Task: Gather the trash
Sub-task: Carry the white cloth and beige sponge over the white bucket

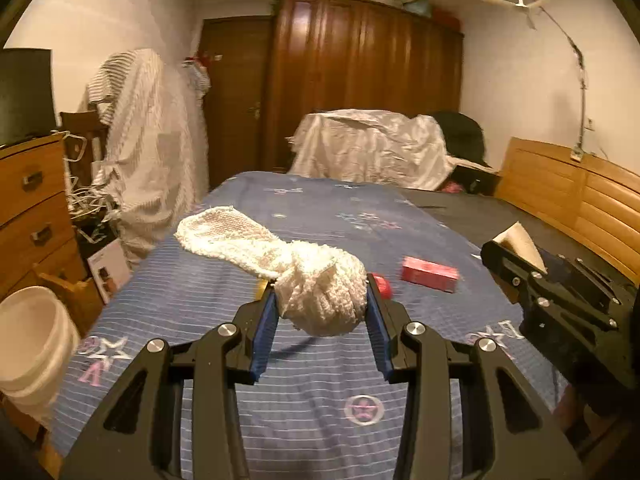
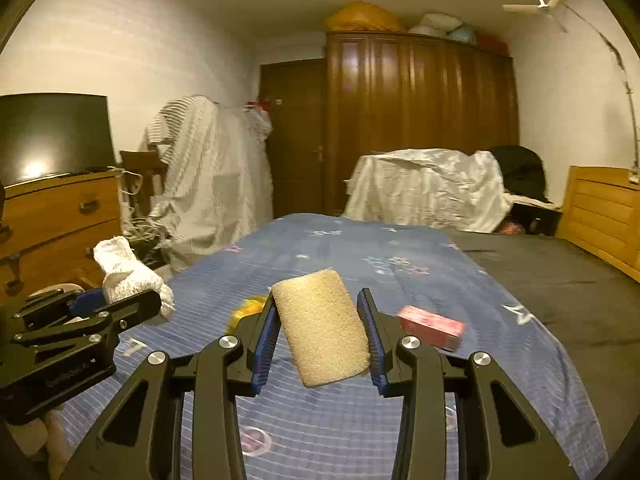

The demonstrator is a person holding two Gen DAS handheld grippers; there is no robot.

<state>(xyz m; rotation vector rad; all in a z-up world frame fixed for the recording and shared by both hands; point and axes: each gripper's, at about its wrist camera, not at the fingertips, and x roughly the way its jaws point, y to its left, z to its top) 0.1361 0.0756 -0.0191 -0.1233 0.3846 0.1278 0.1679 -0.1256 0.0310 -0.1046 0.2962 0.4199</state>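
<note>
Above, left gripper (image 1: 322, 304) clamped on white knitted cloth (image 1: 316, 284), right gripper (image 2: 320, 332) clamped on beige sponge (image 2: 322, 328), pink box (image 2: 432, 326) on bed (image 2: 360, 264) just right of its fingers.

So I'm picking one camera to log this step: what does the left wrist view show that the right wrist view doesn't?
Only the left wrist view shows the white bucket beside the bed and the full white knitted cloth clamped in the left gripper.

Only the right wrist view shows the whole beige sponge held in the right gripper, plus most of the yellow item and the dark TV screen.

Both show the blue bedspread, the pink box, the wardrobe and each other's gripper.
</note>
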